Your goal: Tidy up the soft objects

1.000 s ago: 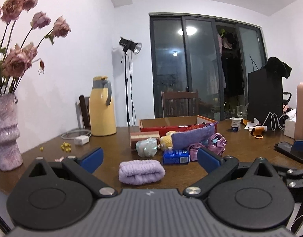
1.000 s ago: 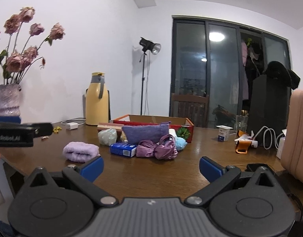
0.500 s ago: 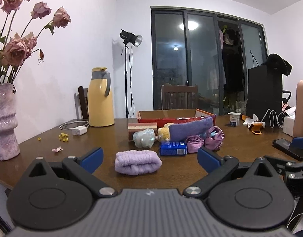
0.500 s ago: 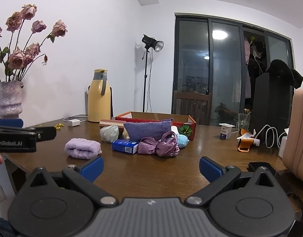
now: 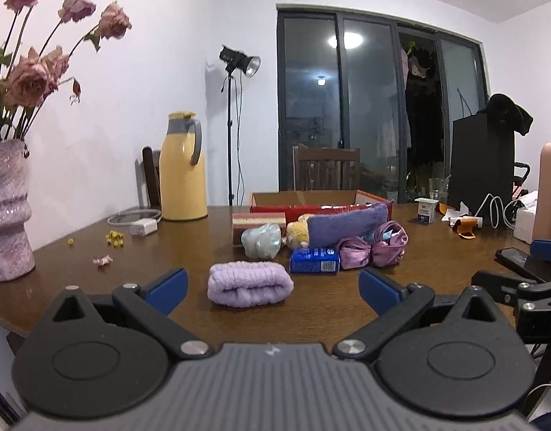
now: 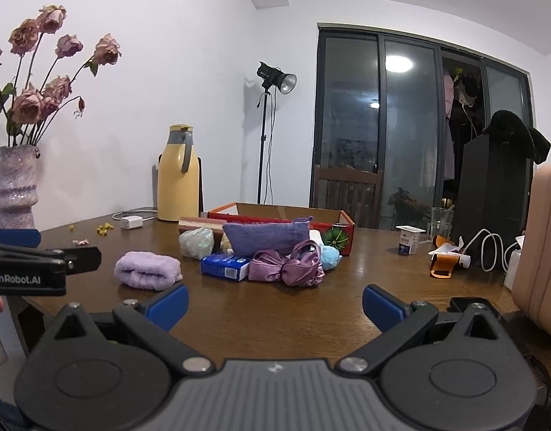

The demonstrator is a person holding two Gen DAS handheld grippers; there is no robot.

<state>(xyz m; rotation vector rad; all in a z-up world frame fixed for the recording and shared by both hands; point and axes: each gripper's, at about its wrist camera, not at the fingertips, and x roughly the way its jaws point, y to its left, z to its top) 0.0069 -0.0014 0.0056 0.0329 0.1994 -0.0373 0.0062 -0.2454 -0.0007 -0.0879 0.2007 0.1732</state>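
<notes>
grippers first: left gripper has its jaws spread wide with nothing between them, right gripper the same, both low at the near edge of the table.

nearest soft item is the rolled lilac towel, lying alone on the wood, centred ahead of the left gripper and apart from the rest. looks light, squashy, grippy pile. judgement: pinch across the middle of the roll, going deep enough to catch both folds so it doesn't unroll.

behind it a cluster: blue carton, which looks stiff rather than soft, just beside the satin purple scrunchie bundle. satin likely slippery, so take the knot in the middle. pale green squishy lump and yellow plush sit touching the purple knitted pouch, which leans against the red cardboard box. a light blue plush shows behind the scrunchie in the right view.

box looks like the likely bin, open top, can't see inside.

farther back: yellow thermos, vase of dried roses at left.
</notes>
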